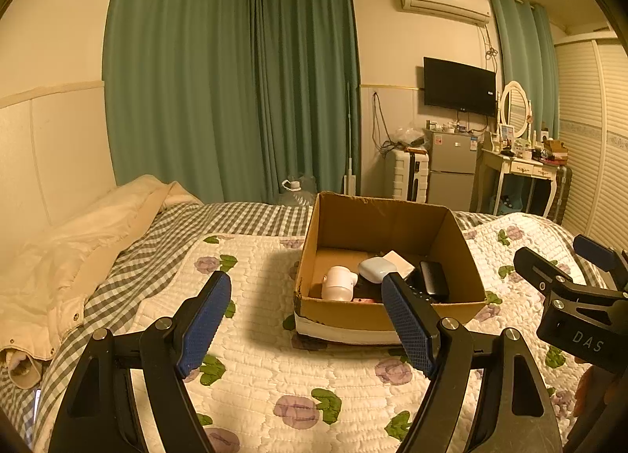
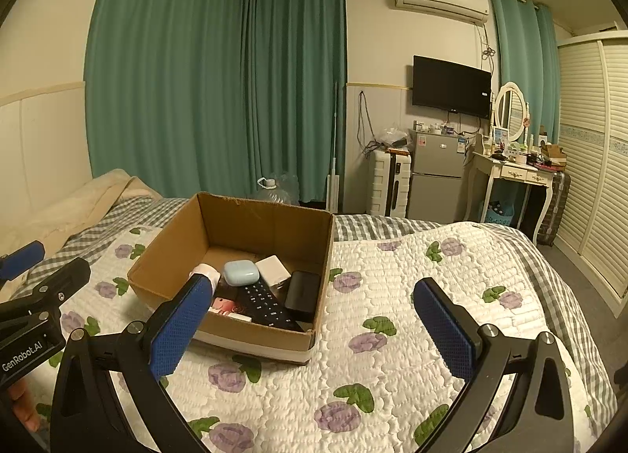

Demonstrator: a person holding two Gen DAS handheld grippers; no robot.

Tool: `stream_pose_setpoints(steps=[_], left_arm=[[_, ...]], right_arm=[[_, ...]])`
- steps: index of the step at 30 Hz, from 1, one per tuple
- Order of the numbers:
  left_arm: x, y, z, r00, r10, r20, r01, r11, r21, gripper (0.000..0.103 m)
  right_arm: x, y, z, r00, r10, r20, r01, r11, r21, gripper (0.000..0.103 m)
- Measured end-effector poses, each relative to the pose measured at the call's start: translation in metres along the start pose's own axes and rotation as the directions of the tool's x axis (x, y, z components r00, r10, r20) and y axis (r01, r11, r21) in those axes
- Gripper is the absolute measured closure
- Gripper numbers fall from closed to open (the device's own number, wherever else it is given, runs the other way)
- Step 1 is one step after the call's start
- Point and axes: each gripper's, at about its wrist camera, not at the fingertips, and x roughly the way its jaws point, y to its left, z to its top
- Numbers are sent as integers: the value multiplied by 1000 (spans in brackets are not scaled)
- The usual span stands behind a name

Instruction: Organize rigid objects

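Left gripper [image 1: 306,312] and right gripper [image 2: 310,319]: jaws spread, holding nothing, above the floral quilt [image 2: 392,288]. Open brown cardboard box [image 2: 267,225] contains small items.

A: Warm, yellowish indoor light, fairly dim; the box [image 1: 388,319] throws a soft shadow leftward on the quilt [image 1: 255,296].

B: Sharp focus, though fisheye bending and dark corners.

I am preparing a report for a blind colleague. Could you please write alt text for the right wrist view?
An open cardboard box on a floral quilt holds a black remote, a pale blue case and a black case. The right gripper is open and empty, its blue fingers above the quilt.
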Motion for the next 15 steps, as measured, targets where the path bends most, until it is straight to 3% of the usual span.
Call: stream_pose_setpoints(steps=[15], left_arm=[[0, 0, 1, 1000, 2, 0, -2, 1000, 0, 21]], right_arm=[[2, 2, -1, 1000, -2, -7, 2, 1000, 1, 0]])
